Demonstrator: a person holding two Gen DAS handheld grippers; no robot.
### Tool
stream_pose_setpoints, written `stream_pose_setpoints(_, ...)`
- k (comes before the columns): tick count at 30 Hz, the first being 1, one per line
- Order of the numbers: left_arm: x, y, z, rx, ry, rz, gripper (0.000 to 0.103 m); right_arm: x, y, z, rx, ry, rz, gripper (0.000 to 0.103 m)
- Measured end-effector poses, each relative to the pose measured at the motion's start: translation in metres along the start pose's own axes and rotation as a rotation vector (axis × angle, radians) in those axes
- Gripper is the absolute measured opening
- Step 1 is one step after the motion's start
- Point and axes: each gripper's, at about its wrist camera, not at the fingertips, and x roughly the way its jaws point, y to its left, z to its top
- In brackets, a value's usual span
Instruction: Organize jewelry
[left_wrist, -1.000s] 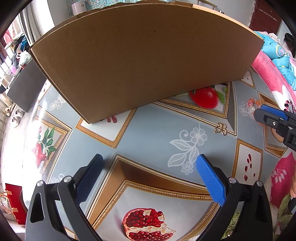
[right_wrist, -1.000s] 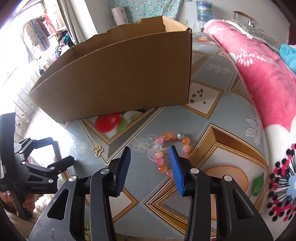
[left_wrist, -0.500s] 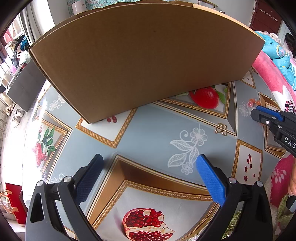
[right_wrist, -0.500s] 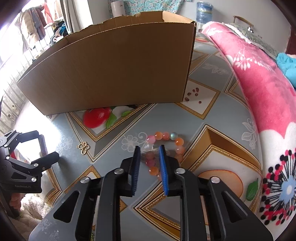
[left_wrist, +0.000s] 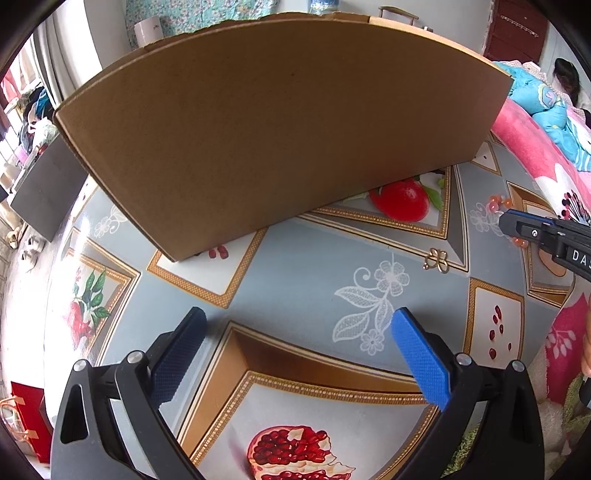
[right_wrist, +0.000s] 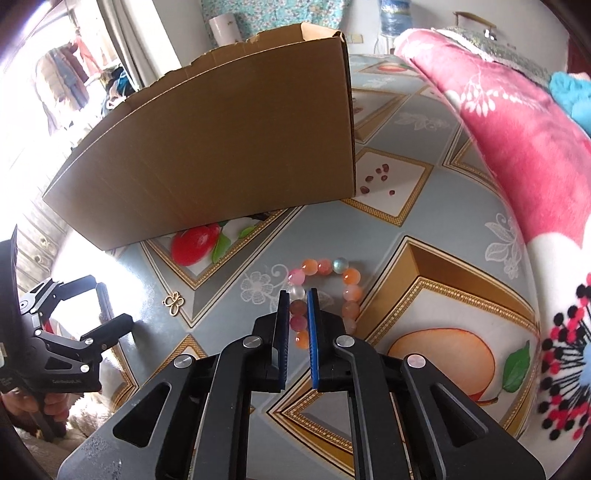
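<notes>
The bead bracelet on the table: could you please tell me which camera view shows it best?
The right wrist view. There the bead bracelet lies near the middle of the picture as an almost full ring, with only its near left side partly hidden by the right claw. The left wrist view shows just a few beads at the far right edge.

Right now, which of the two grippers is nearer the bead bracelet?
The right gripper: its jaws are closing around the bead bracelet's near side. The left gripper hangs open, well off to the side.
</notes>
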Motion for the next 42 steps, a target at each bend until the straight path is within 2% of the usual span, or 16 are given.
stream_pose_setpoints(1, -0.004, -0.003, 0.000, 0.009, -0.029, -0.008, 0.099, 0.000, 0.000, 0.000, 0.001, -0.001, 0.001, 0.007)
stream_pose_setpoints(4, -0.020, -0.015, 0.001, 0.063, -0.118, -0.097, 0.099, 0.001, -0.001, 0.000, 0.006, -0.006, 0.010, 0.007)
stream_pose_setpoints(7, -0.027, -0.028, 0.002, 0.116, -0.160, -0.156, 0.097, 0.001, -0.006, 0.000, 0.014, -0.011, 0.026, 0.007)
stream_pose_setpoints(10, -0.028, -0.039, 0.004, 0.168, -0.173, -0.195, 0.084, 0.001, -0.007, 0.000, 0.018, -0.013, 0.037, 0.007)
stream_pose_setpoints(14, -0.023, -0.053, 0.008, 0.247, -0.162, -0.208, 0.058, 0.000, -0.014, -0.002, 0.021, -0.018, 0.063, 0.007)
stream_pose_setpoints(17, -0.015, -0.056, 0.014, 0.283, -0.139, -0.224, 0.043, 0.000, -0.020, -0.003, 0.022, -0.019, 0.082, 0.007)
stream_pose_setpoints(20, -0.012, -0.059, 0.018, 0.326, -0.124, -0.252, 0.036, -0.001, -0.024, -0.003, 0.022, -0.020, 0.096, 0.007)
stream_pose_setpoints(26, -0.006, -0.066, 0.017, 0.423, -0.079, -0.257, 0.021, -0.003, -0.032, -0.005, 0.027, -0.024, 0.115, 0.007)
stream_pose_setpoints(42, -0.002, -0.075, 0.017, 0.489, -0.079, -0.250, 0.015, -0.005, -0.033, -0.004, 0.027, -0.026, 0.111, 0.007)
